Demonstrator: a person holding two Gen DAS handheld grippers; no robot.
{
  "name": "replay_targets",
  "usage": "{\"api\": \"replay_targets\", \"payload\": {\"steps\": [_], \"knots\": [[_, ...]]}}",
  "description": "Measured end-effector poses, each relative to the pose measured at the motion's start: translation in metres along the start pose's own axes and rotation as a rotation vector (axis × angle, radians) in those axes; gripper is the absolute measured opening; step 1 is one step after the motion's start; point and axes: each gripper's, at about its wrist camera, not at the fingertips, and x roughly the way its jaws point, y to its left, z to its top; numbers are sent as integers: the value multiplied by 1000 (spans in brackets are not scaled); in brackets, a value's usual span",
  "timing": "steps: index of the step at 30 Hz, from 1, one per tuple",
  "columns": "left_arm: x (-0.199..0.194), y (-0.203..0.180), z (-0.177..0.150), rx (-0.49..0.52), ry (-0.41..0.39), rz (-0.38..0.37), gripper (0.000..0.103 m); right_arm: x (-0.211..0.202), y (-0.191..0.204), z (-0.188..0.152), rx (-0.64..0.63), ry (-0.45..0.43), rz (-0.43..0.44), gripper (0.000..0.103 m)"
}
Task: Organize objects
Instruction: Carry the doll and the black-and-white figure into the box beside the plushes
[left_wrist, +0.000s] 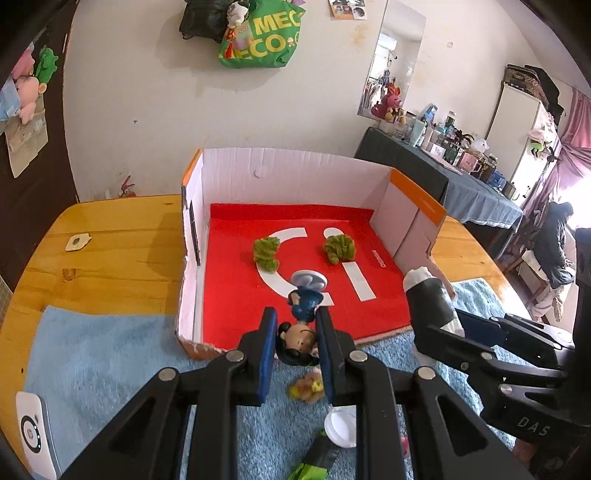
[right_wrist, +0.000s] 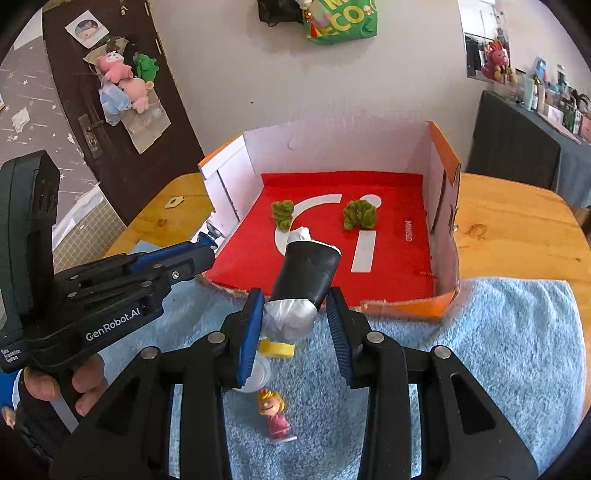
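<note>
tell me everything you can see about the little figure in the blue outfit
The blue-dressed figurine is a small glossy toy, plastic by its look, with black hair, a tan face and a round pale base. It hangs upside down, head toward the camera and base pointing at the box, at the box's torn front edge, over the blue towel. The left gripper is shut on it, its blue pads pressing the head and body from both sides. Nothing else touches it.
</note>
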Motion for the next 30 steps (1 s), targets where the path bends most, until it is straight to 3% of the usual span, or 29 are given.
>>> {"api": "replay_targets", "payload": {"steps": [17,30], "knots": [[25,9,25,-5,25,-13,22,23,-14,26,8,18,-23,34],[69,9,31,9,116,4,22,66,-30,34,11,143,-45,34]]}}
